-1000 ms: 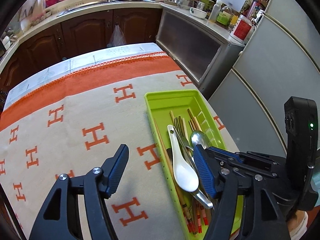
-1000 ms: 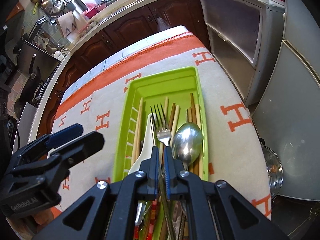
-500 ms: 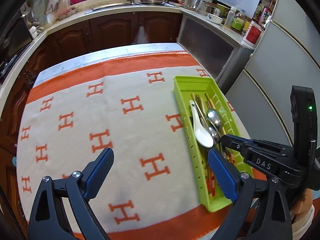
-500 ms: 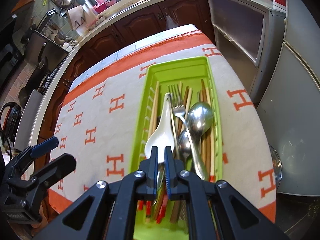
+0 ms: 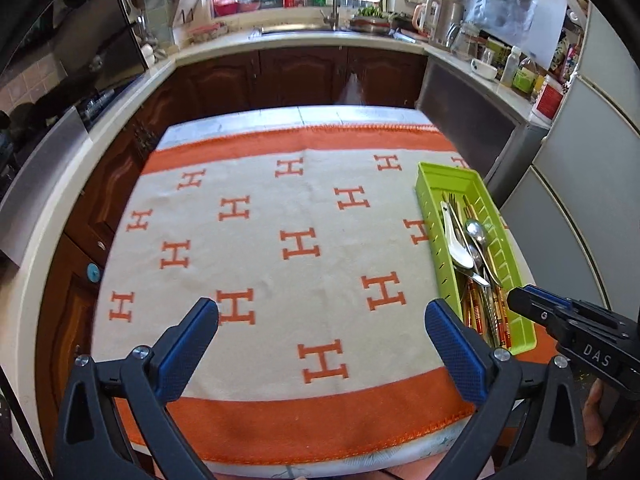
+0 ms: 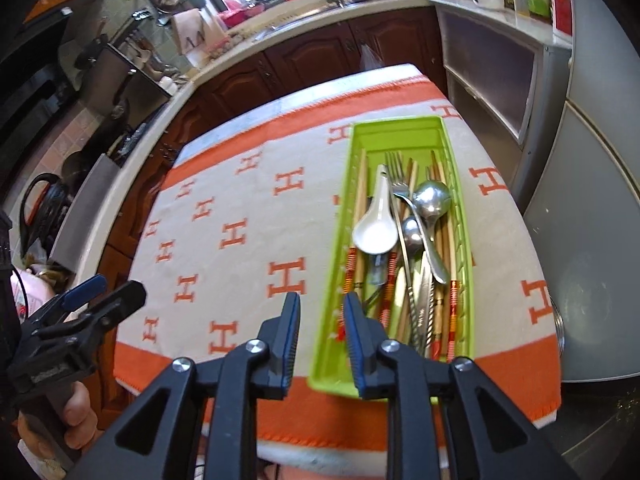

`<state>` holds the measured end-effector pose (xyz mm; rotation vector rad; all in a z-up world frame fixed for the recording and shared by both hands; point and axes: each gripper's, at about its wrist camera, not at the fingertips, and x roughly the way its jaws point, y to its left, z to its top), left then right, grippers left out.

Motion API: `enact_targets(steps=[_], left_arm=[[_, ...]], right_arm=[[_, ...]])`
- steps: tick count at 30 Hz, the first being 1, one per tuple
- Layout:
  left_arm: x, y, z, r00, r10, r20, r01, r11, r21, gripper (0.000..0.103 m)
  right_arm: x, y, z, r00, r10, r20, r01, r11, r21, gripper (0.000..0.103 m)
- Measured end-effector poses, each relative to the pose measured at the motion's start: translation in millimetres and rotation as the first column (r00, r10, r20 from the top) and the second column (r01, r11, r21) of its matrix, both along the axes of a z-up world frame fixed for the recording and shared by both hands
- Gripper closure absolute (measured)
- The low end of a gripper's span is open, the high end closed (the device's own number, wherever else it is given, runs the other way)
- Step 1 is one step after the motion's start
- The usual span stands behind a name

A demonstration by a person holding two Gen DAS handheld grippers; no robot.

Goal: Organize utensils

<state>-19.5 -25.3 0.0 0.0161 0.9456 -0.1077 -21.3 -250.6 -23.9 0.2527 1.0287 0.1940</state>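
A lime green utensil tray [image 6: 400, 136] lies on the right side of the table, also in the left wrist view [image 5: 444, 178]. It holds a white ceramic spoon [image 6: 376, 224], a fork [image 6: 398, 176], metal spoons [image 6: 430, 202] and several chopsticks [image 6: 362, 184]. My right gripper [image 6: 322, 334] is open and empty, held above the tray's near left corner. My left gripper [image 5: 320, 340] is wide open and empty above the cloth's near edge, left of the tray.
An orange and beige cloth with H marks [image 5: 300, 244] covers the table. Kitchen counters with a sink [image 5: 332, 28] run behind. Grey cabinet doors [image 5: 580, 184] stand close on the right. A metal pot lid [image 6: 592, 312] lies below the table's right edge.
Both grippers have pulled back and up from the tray. My right gripper was shut over the utensils and has opened. My left gripper has moved left, away from the tray.
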Motion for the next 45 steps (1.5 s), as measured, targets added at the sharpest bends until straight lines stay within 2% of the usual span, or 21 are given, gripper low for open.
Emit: enact_targets(steps=[6,13,18,25,45], left_arm=[[-23,4,36,0.996,0.016,0.089,-0.018,0.999,0.031,0.001],[-38,8,51,0.990,0.059,0.125,-0.061,0.998,0.015,0.001],[-40,15,51,0.984,0.100,0.146,-0.102,0.995,0.004,0.001],[-36,17,45,0.983,0.114,0.142,-0.117,0.993,0.012,0.001],[-13,19,29,0.989,0.115,0.091,-0.115,0.993,-0.004,0.001]], right_arm=[[-17,18,41,0.995,0.033,0.094,-0.030,0.999,-0.030,0.073],[-30,33,72,0.984,0.036,0.177,-0.030,0.999,-0.039,0.071],[-35,49,69,0.981,0.038,0.192,-0.021,0.996,-0.089,0.071],[-32,64,59,0.982,0.043,0.186,-0.019,0.992,-0.127,0.071],[-10,76,44,0.989,0.058,0.137,-0.040,0.991,-0.131,0.071]])
